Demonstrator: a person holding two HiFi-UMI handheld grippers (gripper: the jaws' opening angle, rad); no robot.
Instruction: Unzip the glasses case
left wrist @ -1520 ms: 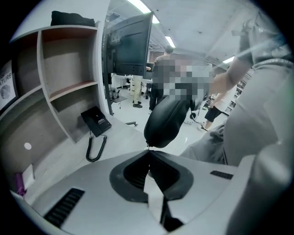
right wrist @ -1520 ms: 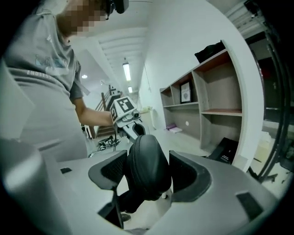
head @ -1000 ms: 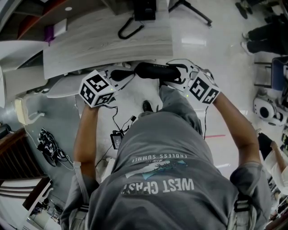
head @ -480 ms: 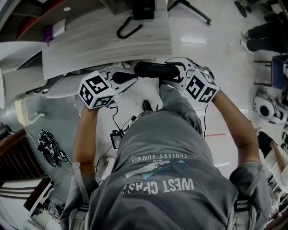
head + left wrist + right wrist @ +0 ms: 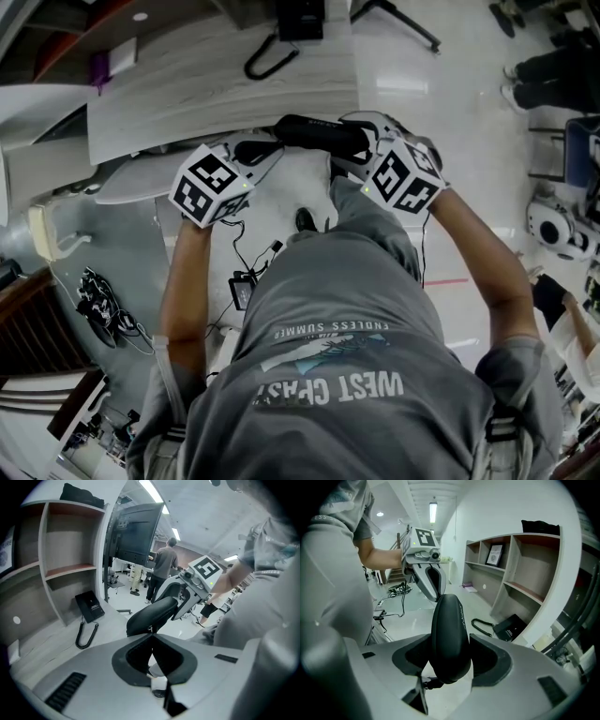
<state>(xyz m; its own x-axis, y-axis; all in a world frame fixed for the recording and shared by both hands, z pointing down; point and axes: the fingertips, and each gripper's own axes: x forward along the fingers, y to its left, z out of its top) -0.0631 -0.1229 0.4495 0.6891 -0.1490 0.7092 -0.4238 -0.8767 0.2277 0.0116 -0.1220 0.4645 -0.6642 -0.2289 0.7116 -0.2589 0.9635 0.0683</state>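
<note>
One black glasses case (image 5: 314,138) hangs in mid-air in front of the person, lying left to right between both grippers, with nothing under it but the pale floor (image 5: 441,103). Its zip looks shut. The right gripper (image 5: 364,155) has its jaws clamped across the case's rounded body near the right end. The left gripper (image 5: 151,633) has its jaws pressed together at the left end, seemingly pinching a small tab there. That tab is probably the zip pull, though it is too small to be sure.

The main risk is this thin pinch. If the left gripper tugs off the zip's line, the tab could slide out, or the slider could bind on the curved corner. The shell is smooth and rounded, so a hard pull might twist it in the right jaws or drag it free, and it would then fall to the floor, not onto the desk (image 5: 225,84) on the far side.
</note>
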